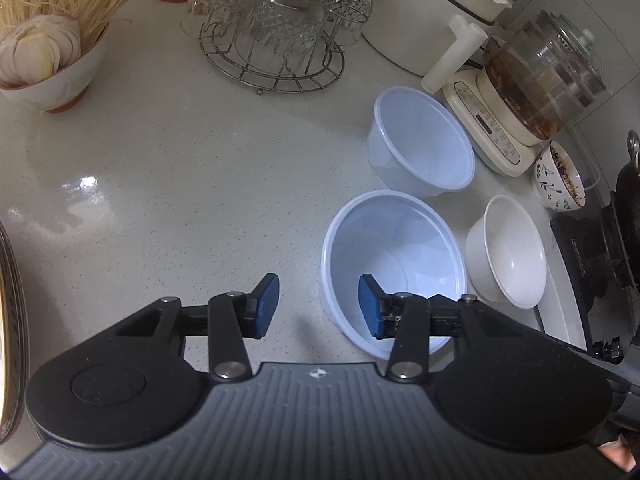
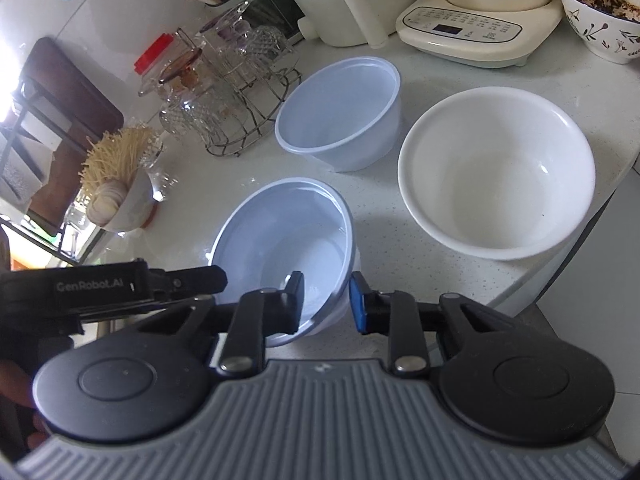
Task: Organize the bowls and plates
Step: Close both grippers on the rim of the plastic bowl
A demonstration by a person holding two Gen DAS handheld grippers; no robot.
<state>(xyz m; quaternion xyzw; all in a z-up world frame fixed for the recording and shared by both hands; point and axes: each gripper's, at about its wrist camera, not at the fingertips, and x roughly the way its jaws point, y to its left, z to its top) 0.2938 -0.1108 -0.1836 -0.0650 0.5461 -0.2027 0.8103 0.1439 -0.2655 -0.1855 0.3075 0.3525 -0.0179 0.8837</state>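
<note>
A pale blue plastic bowl (image 1: 400,256) (image 2: 280,236) sits on the white counter nearest me. My left gripper (image 1: 318,306) is open and straddles its left rim, with one blue pad inside the bowl and the other outside over the counter. My right gripper (image 2: 326,302) straddles the opposite rim. Its outer blue pad is close against the wall and its inner finger stands off, so it is open. A second plastic bowl (image 1: 420,140) (image 2: 340,112) stands behind the first. A white ceramic bowl (image 1: 508,248) (image 2: 496,172) stands to the right.
A patterned bowl with dark residue (image 1: 560,176) (image 2: 600,12) and a glass kettle on its base (image 1: 540,80) stand at the back right. A wire rack of glass cups (image 1: 276,32) (image 2: 236,80) and a noodle bowl (image 1: 48,60) are behind left. The stove (image 1: 600,248) borders the counter's right.
</note>
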